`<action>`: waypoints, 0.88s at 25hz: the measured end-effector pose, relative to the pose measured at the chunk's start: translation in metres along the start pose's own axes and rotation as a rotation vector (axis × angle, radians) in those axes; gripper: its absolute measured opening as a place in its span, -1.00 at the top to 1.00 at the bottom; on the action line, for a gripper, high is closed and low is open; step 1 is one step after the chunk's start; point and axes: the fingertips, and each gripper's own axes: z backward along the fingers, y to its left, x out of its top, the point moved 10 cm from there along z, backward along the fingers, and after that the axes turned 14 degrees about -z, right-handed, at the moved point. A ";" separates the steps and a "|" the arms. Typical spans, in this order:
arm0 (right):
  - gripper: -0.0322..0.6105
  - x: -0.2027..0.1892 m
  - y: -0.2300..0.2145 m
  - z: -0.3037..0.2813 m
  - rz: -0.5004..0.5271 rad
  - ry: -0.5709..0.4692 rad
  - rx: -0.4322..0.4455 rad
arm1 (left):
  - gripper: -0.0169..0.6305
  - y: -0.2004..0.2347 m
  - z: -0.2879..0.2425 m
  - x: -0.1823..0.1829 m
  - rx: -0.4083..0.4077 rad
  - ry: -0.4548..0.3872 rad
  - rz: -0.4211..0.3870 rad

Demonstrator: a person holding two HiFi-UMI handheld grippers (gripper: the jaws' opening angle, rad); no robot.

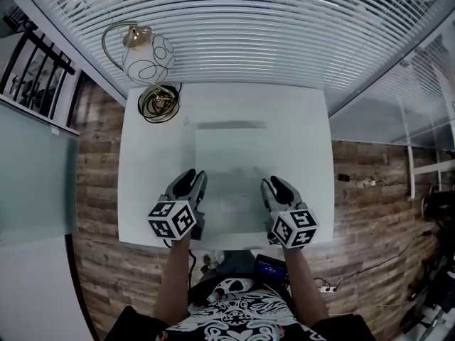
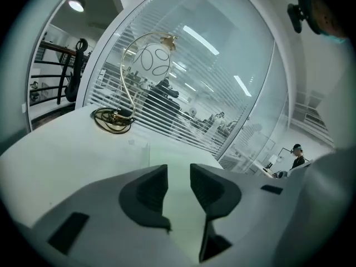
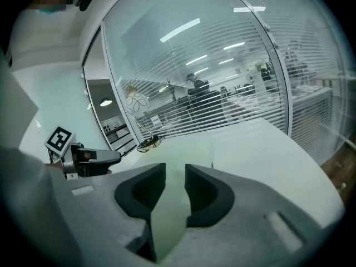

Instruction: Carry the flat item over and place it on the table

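A flat, pale green translucent sheet (image 1: 231, 162) lies on the white table (image 1: 149, 169), and a dark shadow runs along its far edge. My left gripper (image 1: 190, 180) sits over the sheet's near left edge. My right gripper (image 1: 274, 187) sits over its near right edge. In the left gripper view the gripper (image 2: 179, 174) keeps a narrow gap, with only the sheet (image 2: 173, 153) showing through. The right gripper (image 3: 175, 174) looks the same over the sheet (image 3: 183, 149). Both sets of jaws stand side by side above the sheet, and no pad presses on it.
A gold-stemmed lamp with a white patterned globe (image 1: 148, 59) stands at the table's back left corner, its cord coiled at the base (image 1: 158, 101). Slatted blinds behind glass (image 1: 270, 27) close off the far side. Wooden floor (image 1: 96, 162) flanks the table.
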 end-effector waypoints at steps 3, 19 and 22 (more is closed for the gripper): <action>0.89 0.003 0.003 0.009 0.044 -0.010 -0.021 | 0.83 -0.011 0.006 0.004 -0.016 0.004 -0.036; 0.89 0.001 0.062 0.053 0.328 -0.122 -0.135 | 0.92 -0.038 0.072 0.032 0.026 -0.136 -0.104; 0.89 0.000 0.071 0.065 0.321 -0.161 -0.121 | 0.92 -0.045 0.089 0.033 0.038 -0.149 -0.146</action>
